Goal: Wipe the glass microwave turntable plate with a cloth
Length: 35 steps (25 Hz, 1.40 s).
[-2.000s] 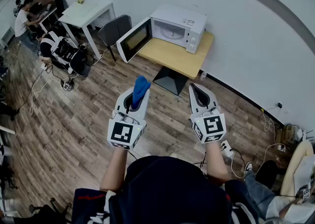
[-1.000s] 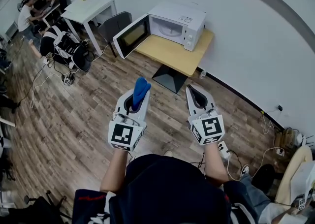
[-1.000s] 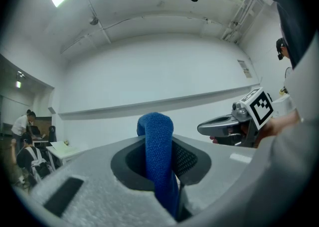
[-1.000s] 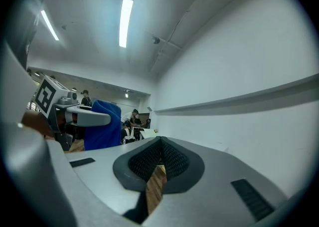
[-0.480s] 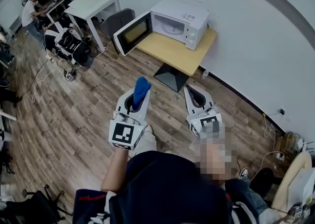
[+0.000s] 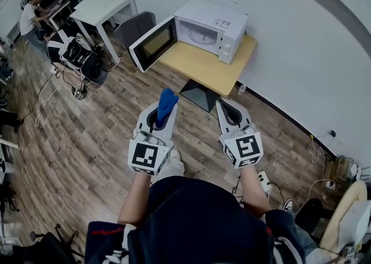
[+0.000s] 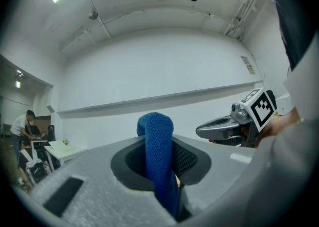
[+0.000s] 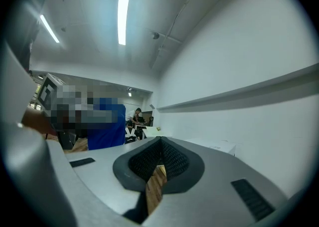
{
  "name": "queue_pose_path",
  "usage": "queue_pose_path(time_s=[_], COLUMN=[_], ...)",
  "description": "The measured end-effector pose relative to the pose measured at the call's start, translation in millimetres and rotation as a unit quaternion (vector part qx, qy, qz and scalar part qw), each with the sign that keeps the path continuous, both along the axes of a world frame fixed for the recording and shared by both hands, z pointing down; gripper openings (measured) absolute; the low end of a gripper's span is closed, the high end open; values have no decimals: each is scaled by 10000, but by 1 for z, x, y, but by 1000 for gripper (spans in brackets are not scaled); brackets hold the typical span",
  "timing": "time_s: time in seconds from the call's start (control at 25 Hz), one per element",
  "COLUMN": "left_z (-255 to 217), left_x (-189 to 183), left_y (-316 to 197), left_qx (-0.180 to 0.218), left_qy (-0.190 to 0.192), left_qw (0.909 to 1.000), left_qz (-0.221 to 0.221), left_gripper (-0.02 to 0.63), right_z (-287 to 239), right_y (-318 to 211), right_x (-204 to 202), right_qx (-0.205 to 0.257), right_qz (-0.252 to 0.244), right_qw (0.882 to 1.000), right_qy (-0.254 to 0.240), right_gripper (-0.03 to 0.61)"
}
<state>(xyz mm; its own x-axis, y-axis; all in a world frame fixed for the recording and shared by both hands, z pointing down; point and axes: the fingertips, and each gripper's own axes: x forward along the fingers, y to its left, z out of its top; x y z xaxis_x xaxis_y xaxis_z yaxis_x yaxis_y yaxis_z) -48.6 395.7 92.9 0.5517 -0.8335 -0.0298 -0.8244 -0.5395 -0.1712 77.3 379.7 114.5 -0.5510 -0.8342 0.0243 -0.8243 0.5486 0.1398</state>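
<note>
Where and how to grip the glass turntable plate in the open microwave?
Probably the front rim of the round glass turntable plate, reached level through the white microwave's open front: it lies flat inside, walled elsewhere. The right gripper is free.

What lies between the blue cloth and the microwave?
In the head view, only bare wooden floor and part of the table separate the blue cloth from the microwave.
</note>
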Motion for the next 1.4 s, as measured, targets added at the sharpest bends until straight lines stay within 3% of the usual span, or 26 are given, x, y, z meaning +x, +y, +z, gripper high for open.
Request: queue_pose_path(time_s=[0.84, 1.12, 1.4], left_z=[-2, 13, 5], left_x=[-75, -85, -86], left_y=[-179, -215, -235], left_qx=[-220, -509, -434], left_qy=[138, 608, 573], left_qw=[9985, 9941, 9934], left_qz=[484, 745, 889], left_gripper=[64, 64, 64], right_z=[-3, 15, 20], right_y=[-166, -197, -224], right_x=[-78, -90, -96], right_qx=[-180, -328, -481], right_qz=[458, 597, 596], right_qw=[9987, 9973, 9970], right_qy=[166, 272, 62], right_gripper=[9, 9, 9])
